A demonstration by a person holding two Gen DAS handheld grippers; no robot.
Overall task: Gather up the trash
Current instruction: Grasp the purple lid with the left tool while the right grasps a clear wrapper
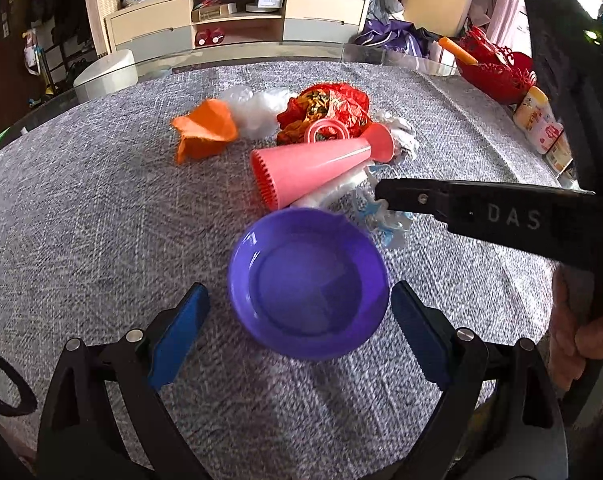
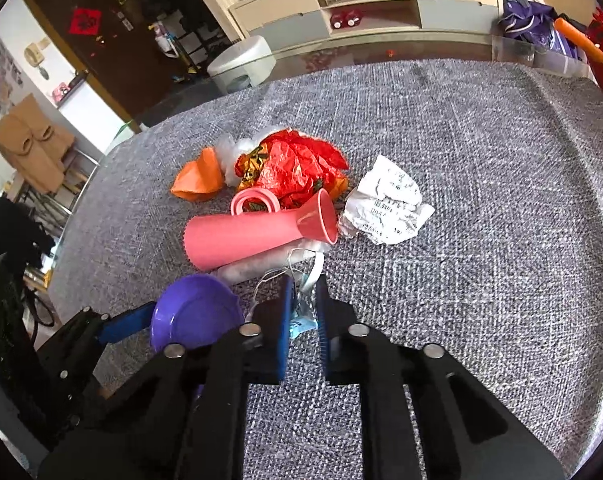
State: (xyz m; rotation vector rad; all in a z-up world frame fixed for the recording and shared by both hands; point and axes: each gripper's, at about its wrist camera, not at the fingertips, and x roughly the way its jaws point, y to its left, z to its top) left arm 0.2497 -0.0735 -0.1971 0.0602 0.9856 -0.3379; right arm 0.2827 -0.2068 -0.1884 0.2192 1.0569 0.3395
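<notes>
A purple bowl (image 1: 307,282) sits on the grey tablecloth between the open jaws of my left gripper (image 1: 300,312), not touching the blue pads. It also shows in the right wrist view (image 2: 195,314). My right gripper (image 2: 303,300) is nearly closed around a crumpled light-blue face mask (image 2: 301,320) with white ear loops; in the left wrist view the mask (image 1: 385,216) lies under its black finger (image 1: 421,196). Other trash lies beyond: a red foil wrapper (image 2: 297,168), an orange paper (image 2: 199,178), a crumpled receipt (image 2: 389,204), white plastic (image 1: 257,108).
A pink tapered bottle (image 2: 253,232) lies on its side on a clear plastic piece, with a pink ring lid (image 2: 253,202) behind it. A red basket (image 1: 493,68) and a small bottle (image 1: 539,120) stand at the table's right edge. A cabinet stands behind the table.
</notes>
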